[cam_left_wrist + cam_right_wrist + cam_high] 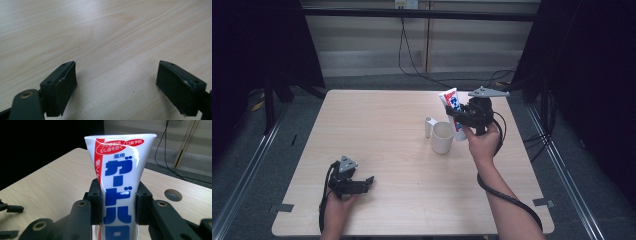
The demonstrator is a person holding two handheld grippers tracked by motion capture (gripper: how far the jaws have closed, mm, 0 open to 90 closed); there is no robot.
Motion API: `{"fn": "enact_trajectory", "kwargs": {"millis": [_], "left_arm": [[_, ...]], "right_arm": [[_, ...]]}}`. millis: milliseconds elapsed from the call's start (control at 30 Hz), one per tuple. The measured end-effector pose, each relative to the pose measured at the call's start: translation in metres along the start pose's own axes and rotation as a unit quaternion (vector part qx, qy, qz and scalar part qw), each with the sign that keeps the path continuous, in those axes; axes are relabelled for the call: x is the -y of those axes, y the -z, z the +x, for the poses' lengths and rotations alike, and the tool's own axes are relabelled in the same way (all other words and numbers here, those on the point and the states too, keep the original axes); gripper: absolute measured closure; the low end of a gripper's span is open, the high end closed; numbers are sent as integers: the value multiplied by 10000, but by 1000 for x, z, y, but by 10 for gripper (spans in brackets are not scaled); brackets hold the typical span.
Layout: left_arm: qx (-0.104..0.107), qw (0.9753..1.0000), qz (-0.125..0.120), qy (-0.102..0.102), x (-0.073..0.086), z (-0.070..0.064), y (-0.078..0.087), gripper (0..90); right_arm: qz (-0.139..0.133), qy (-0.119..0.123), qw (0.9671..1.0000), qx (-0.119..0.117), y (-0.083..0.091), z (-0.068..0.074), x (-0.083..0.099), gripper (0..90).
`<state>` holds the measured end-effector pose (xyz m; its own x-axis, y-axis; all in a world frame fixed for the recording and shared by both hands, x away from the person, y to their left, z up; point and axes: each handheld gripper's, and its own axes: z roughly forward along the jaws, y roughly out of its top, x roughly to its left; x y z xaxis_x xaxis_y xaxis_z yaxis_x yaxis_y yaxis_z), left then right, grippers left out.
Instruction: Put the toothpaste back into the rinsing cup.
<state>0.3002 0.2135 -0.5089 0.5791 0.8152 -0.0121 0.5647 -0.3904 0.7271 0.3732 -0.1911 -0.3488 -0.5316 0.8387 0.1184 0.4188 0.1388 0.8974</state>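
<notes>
High view: right gripper [460,116] raised over the far right part of the table [377,150], jaws clamped on a toothpaste tube [452,111] held upright, crimped end up, lower end hanging just behind and beside the cream mug [442,137]; a small white cap-like piece [428,126] standing just left of the mug, touching or nearly so. Left gripper [359,184] resting low near the front left edge, well apart from all of it. Left gripper view: both black pads [65,85] spread wide over bare wood grain, nothing between them. Right gripper view: tube [120,185] pinched at mid-body between the two jaws, blue and red print facing the camera, flat seal at the top, a slight lean to one side; beyond it, table edge, a round cable hole [173,195] and a dark backdrop. Judged step: lowering the tube into the mug. To do it well: keep the tube vertical, centre its lower end over the mouth of the mug before descending, go down slowly enough not to catch the rim and tip the mug, squeeze no harder than needed to avoid denting the soft body, release only once the lower end sits inside. Idle left gripper free to steady the mug if wanted.
</notes>
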Motion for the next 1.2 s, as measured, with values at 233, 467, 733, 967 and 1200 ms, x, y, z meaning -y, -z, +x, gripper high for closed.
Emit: {"fn": "enact_trajectory", "kwargs": {"millis": [233, 467, 733, 967, 1200], "left_arm": [[4, 10000, 7, -7, 0, 0, 0, 164], [-3, 10000, -6, -1, 0, 0, 0, 163], [3, 10000, -13, -1, 0, 0, 0, 165], [9, 10000, -11, 7, 0, 0, 0, 164], [-2, 10000, 1, -17, 0, 0, 0, 165]], "right_arm": [[14, 36, 10000, 53, -8, 2, -4, 656], [5, -5, 10000, 100, -16, 0, -5, 655], [-9, -28, 9998, 176, -25, 1, -5, 649], [-18, -41, 9998, 211, -31, -1, -6, 648], [-3, -4, 9997, 258, -38, 0, -4, 644]]}}
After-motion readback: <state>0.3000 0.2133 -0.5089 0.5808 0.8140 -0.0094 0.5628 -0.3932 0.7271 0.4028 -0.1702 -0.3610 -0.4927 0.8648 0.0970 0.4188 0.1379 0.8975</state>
